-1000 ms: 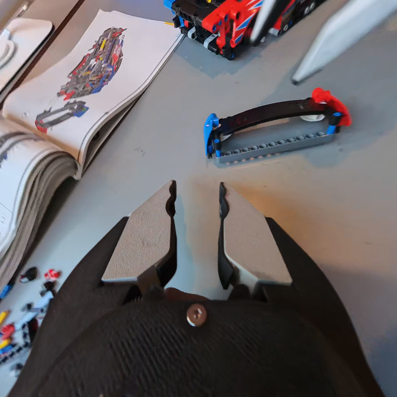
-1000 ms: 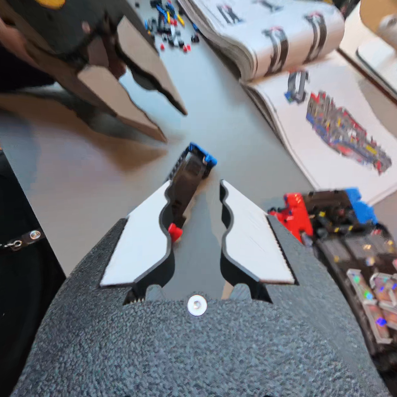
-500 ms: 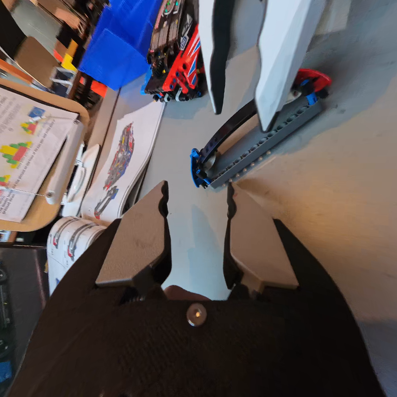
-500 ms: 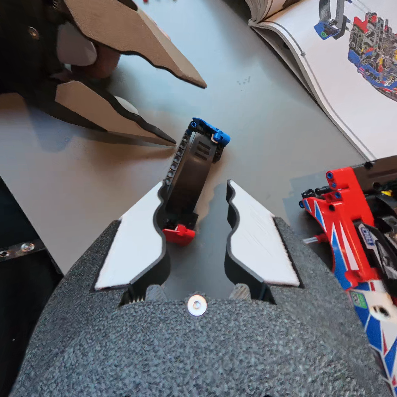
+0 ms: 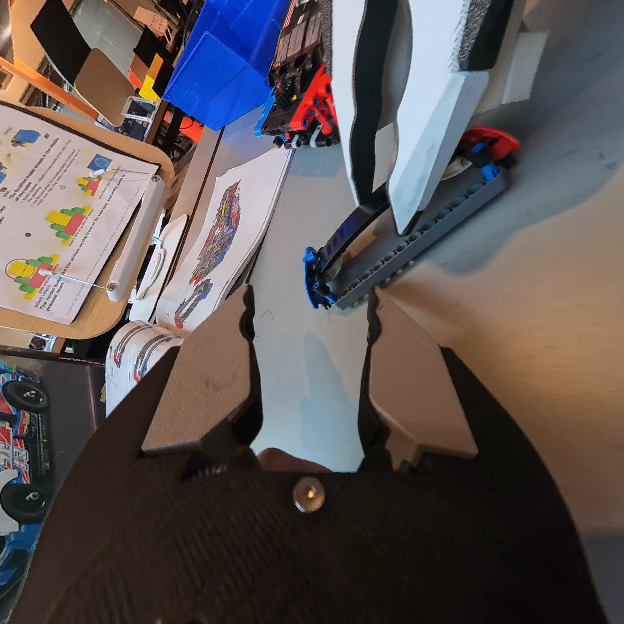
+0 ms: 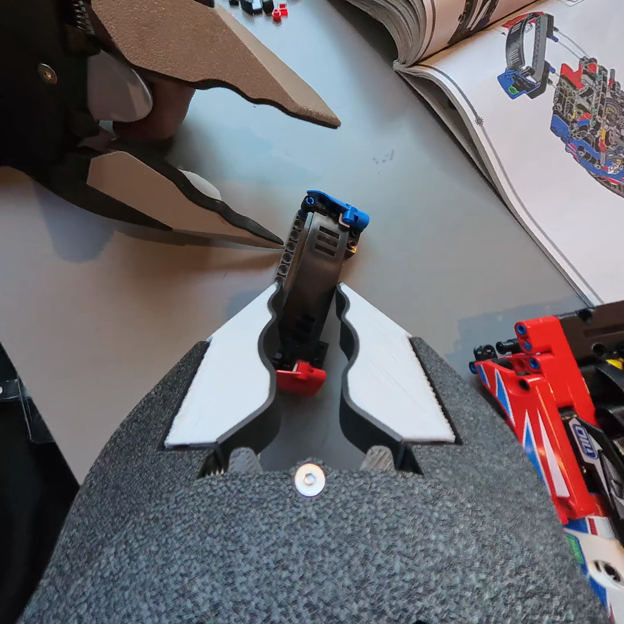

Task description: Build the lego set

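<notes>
The sub-assembly (image 6: pixel 314 270) is a grey holed beam with a black curved panel, a blue end and a red end. It lies on the grey table (image 6: pixel 422 236). My right gripper (image 6: pixel 307 287), with white fingers, is shut on its middle, one tip on the beam and one on the panel. The red end sits between the fingers. In the left wrist view the sub-assembly (image 5: pixel 405 243) lies ahead with the right gripper (image 5: pixel 385 216) clamped on it. My left gripper (image 5: pixel 310 297) is open and empty, its right fingertip (image 5: pixel 374 293) touching the beam near the blue end. The left gripper also shows in the right wrist view (image 6: pixel 310 184).
An open instruction booklet (image 5: pixel 236 219) (image 6: pixel 506 101) lies beside the work spot. The large red, black and blue car model (image 5: pixel 304 111) (image 6: pixel 557 405) stands near the right gripper. A blue bin (image 5: pixel 216 77) and a clipboard with a sheet (image 5: pixel 67 219) are farther off. Loose pieces (image 6: pixel 263 5) lie at the far edge.
My right gripper has closed from open onto the sub-assembly. My left gripper has tilted, come closer and opened wider. Its right fingertip now touches the grey beam.
</notes>
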Demonstrator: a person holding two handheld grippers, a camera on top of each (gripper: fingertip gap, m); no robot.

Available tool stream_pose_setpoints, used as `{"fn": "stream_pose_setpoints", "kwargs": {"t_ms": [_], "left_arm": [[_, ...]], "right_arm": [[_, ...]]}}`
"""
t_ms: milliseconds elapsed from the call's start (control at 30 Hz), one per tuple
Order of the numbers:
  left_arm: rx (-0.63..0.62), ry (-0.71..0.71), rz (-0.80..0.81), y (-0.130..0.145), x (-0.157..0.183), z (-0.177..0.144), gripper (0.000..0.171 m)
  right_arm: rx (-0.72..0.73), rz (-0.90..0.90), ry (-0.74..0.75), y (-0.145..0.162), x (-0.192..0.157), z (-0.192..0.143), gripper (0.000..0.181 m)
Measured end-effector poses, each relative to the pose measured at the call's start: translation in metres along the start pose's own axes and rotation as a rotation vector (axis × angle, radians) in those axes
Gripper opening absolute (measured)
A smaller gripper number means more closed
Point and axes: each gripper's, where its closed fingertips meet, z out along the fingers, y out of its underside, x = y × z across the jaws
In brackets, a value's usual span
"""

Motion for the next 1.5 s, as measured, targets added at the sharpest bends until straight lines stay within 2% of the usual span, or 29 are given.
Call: {"fn": "stream_pose_setpoints", "kwargs": {"t_ms": [200, 500, 767, 1100, 1267, 1500], "left_arm": [[-0.045, -0.047, -0.049, 0.013, -0.016, 0.002, 0.073], [-0.055, -0.034, -0.084, 0.025, -0.024, -0.001, 0.076], [0.012, 0.030, 0.033, 0.014, -0.004, -0.007, 0.054], [0.052, 0.144, -0.013, 0.013, 0.005, -0.018, 0.066], [0.061, 0.144, 0.005, 0.010, 0.008, -0.017, 0.062], [0.095, 0.169, 0.070, 0.003, 0.019, -0.020, 0.048]], "right_arm": [[0.039, 0.053, -0.064, -0.009, 0.005, 0.008, 0.031], [0.089, 0.140, -0.215, -0.014, 0.004, 0.005, 0.030], [0.069, 0.165, -0.324, -0.010, -0.003, 0.003, 0.029], [0.123, 0.276, -0.398, -0.017, -0.001, 0.001, 0.027], [0.127, 0.291, -0.436, -0.017, -0.008, 0.000, 0.027], [0.072, 0.284, -0.522, -0.013, -0.024, 0.003, 0.027]]}}
